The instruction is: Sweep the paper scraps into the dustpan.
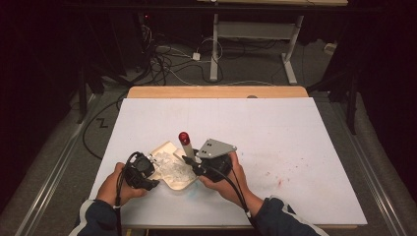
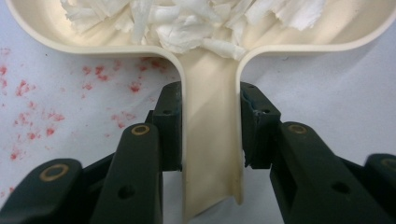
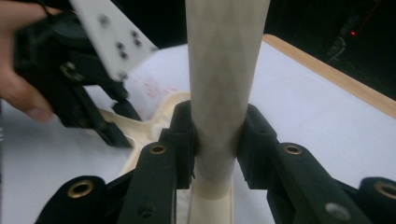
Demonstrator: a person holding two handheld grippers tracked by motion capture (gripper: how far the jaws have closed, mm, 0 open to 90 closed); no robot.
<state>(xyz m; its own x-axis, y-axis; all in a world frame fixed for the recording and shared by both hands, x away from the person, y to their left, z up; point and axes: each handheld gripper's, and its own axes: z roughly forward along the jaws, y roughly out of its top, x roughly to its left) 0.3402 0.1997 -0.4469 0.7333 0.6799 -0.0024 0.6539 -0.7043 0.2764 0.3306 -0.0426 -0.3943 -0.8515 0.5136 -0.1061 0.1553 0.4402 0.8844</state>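
A cream dustpan lies near the table's front edge and holds white paper shreds. My left gripper is shut on its flat handle, and the pan's rim and the shreds lie just ahead of the jaws. My right gripper is shut on a cream round brush handle with a red cap, which stands tilted over the pan's right side. That handle rises between the right pads, with the left gripper and a hand beyond it.
A white sheet covers the table, with faint red stains at the right and beside the pan. The far wooden edge is bare. Cables and desk legs lie on the floor beyond.
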